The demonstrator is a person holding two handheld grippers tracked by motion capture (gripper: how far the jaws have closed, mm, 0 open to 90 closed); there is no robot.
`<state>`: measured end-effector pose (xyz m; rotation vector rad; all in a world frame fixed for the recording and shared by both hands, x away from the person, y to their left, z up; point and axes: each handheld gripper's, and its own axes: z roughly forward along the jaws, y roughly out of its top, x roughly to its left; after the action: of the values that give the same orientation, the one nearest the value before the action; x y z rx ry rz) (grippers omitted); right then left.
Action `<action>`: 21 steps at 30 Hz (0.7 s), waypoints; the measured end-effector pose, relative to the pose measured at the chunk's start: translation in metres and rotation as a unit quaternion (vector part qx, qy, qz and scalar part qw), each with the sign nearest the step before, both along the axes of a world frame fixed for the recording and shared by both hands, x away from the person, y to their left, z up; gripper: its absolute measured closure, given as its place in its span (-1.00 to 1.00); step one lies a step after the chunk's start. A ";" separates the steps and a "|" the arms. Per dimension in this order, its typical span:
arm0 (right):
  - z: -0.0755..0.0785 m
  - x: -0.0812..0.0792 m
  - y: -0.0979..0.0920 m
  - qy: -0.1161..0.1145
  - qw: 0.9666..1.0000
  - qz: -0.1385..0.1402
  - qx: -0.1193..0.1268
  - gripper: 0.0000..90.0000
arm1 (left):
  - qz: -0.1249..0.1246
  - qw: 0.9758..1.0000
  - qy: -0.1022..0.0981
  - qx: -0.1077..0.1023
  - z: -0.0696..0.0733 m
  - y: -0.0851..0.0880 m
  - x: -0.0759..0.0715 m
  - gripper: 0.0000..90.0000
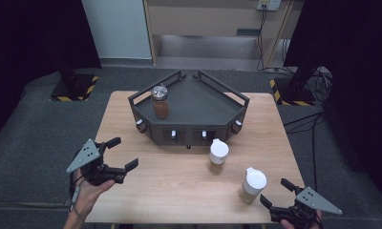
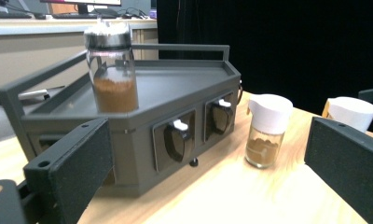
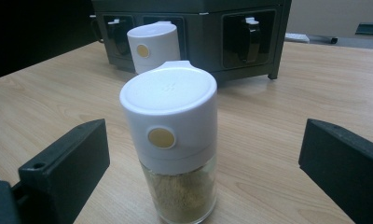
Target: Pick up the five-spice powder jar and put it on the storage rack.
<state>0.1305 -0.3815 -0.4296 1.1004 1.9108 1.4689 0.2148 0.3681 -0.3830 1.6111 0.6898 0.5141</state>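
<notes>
White-capped jar of tan powder stands upright near the bench's front right corner, a yellow dot on its lid. Right gripper sits just beside it, jaws apart, empty; left gripper gapes wide at the front left.

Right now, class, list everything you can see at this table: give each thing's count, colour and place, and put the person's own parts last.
Table: one, light wood, standing on grey floor.
Rack: one, dark grey, angular with rails, at the table's far middle; white-tipped knobs on its front faces.
Metal-lidded jar: one, clear glass, reddish-brown powder, upright on the rack's left part.
White-capped jars: two, clear glass; one with brown powder just before the rack's front, one with tan powder nearer the person, right.
Left gripper: one, black, grey plate on top, jaws open, over the table's left edge.
Right gripper: one, black, grey plate, jaws open, facing the nearer jar.
Hand: one, holding the left gripper.
</notes>
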 end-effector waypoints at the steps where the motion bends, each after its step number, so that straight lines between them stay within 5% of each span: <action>1: 0.000 0.000 0.000 0.000 1.000 0.000 0.000 -0.96 | 0.000 1.000 0.001 -0.001 -0.004 0.002 -0.002 -0.99; 21: 0.001 0.000 0.001 0.001 1.000 0.001 -0.003 -0.96 | -0.003 0.999 0.042 0.004 -0.056 0.024 -0.022 -0.98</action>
<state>0.1307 -0.3807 -0.4290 1.0986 1.9160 1.4635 0.1928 0.3924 -0.4386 1.6493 0.7452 0.4468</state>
